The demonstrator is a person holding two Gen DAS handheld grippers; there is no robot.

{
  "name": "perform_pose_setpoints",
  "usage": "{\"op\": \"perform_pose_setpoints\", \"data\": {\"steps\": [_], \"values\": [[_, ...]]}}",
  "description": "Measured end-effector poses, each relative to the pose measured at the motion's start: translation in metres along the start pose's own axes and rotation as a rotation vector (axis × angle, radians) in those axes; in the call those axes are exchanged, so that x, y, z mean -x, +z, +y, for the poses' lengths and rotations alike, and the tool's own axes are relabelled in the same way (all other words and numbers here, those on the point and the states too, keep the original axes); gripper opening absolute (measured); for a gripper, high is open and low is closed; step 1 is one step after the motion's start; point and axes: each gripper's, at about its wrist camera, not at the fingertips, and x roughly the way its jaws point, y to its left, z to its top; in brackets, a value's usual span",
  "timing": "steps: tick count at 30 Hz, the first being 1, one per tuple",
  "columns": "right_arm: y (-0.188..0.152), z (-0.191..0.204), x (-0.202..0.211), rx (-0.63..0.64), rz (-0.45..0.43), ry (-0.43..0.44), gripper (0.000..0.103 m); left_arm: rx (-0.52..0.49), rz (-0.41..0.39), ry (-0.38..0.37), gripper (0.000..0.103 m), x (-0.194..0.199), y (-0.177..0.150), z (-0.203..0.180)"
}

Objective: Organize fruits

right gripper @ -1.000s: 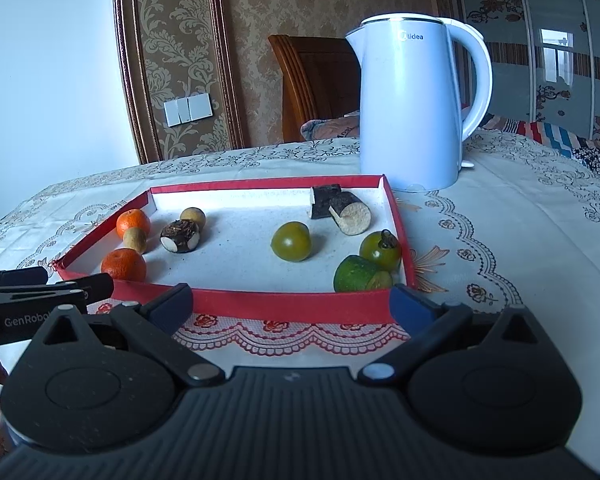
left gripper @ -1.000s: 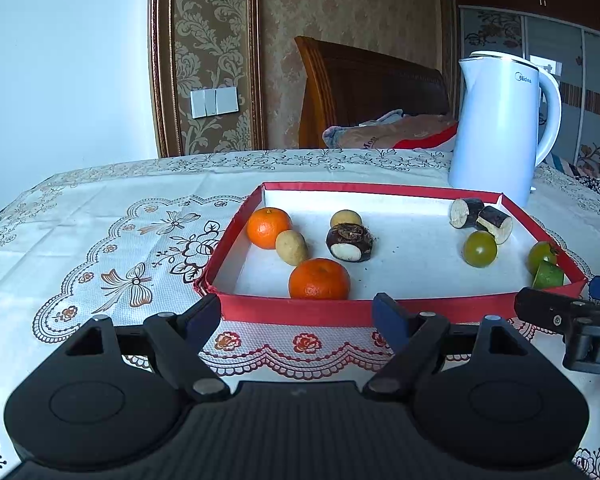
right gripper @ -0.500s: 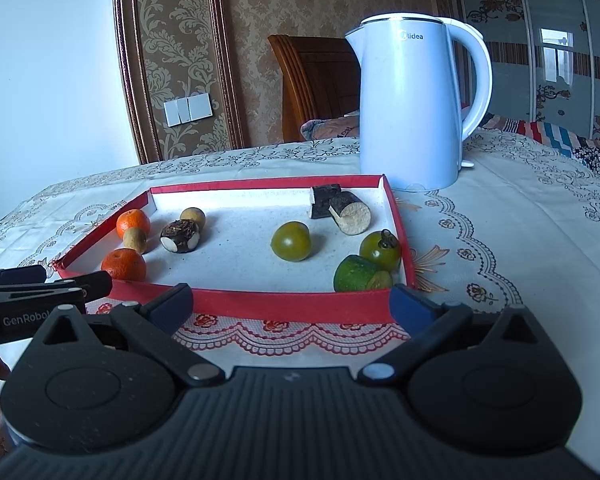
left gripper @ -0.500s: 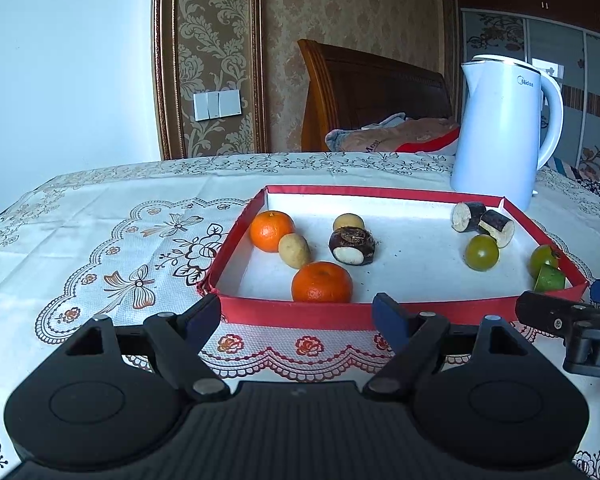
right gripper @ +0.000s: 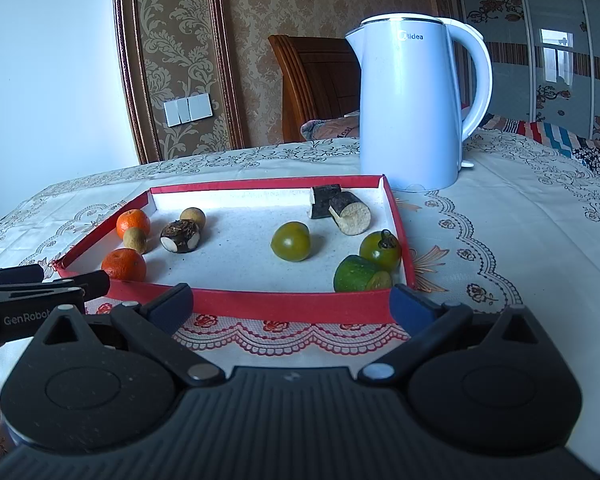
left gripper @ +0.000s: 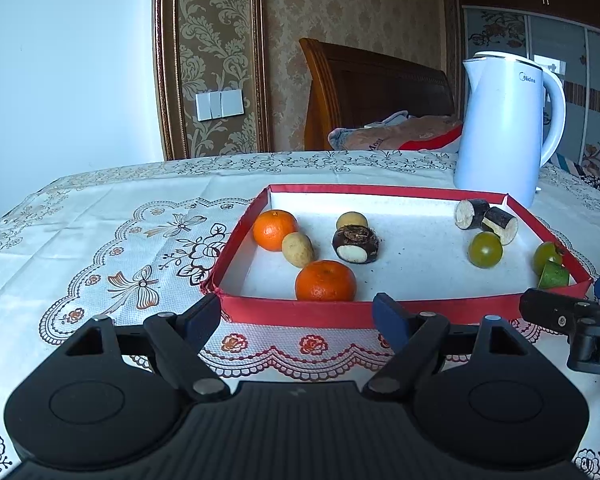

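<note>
Two grippers, left gripper (left gripper: 298, 314) and right gripper (right gripper: 292, 300), gape empty before red tray (left gripper: 300, 312); kettle (right gripper: 410, 104) behind.

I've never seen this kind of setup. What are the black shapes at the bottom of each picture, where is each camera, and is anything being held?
No robot here: a person holds a two-finger claw in each hand, with a camera mounted on each, looking forward along its fingers. One picture looks over the left claw, the other over the right claw. Both are open and hold nothing. On the tablecloth sits a red-rimmed tray with two oranges, green fruits and other produce lying loose. A white kettle stands behind it.
</note>
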Motion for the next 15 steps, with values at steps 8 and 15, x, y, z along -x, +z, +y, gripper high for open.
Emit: {"op": "perform_pose_setpoints", "data": {"steps": [8,15], "values": [[-0.0003,0.0003,0.0,0.001,0.001,0.0,0.103,-0.007,-0.007,-0.004,0.083,-0.0003,0.0004,-0.0002],[-0.0007,0.0009,0.0,0.008,0.003,0.007,0.103,-0.007,-0.02,-0.006,0.083,0.0037,0.0002,0.0016]]}}
